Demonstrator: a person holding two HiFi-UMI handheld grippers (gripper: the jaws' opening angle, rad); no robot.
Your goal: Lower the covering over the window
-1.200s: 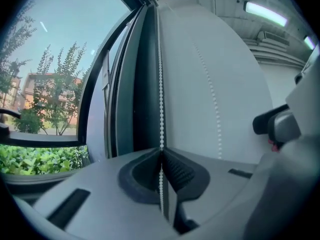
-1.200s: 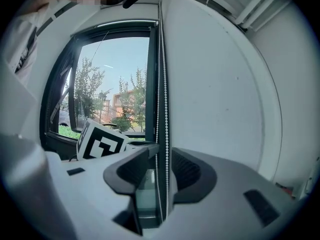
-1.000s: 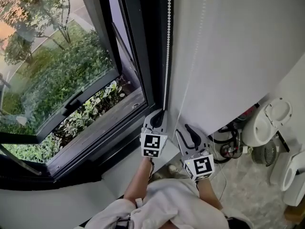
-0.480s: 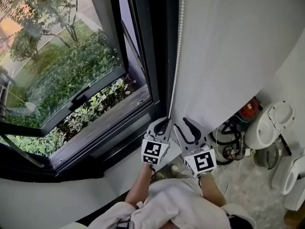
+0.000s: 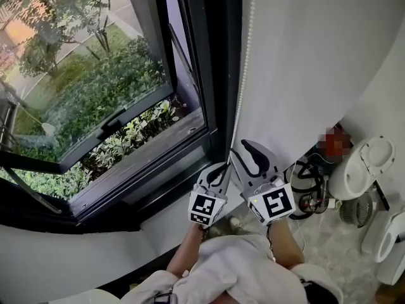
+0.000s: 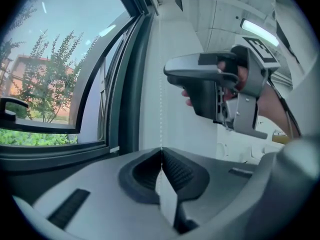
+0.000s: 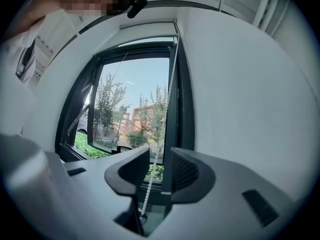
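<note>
Head view: left gripper (image 5: 218,170) pinches the bead chain (image 5: 243,75) beside the window (image 5: 114,94). Higher up, the right gripper (image 5: 243,154) straddles the chain, its spread jaws just closing. Clamp squarely before pulling.

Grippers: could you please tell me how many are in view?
2. The left gripper sits below, shut on the bead chain; the right gripper is beside it, slightly higher, its jaws just closing around the chain without pressing it.
</note>
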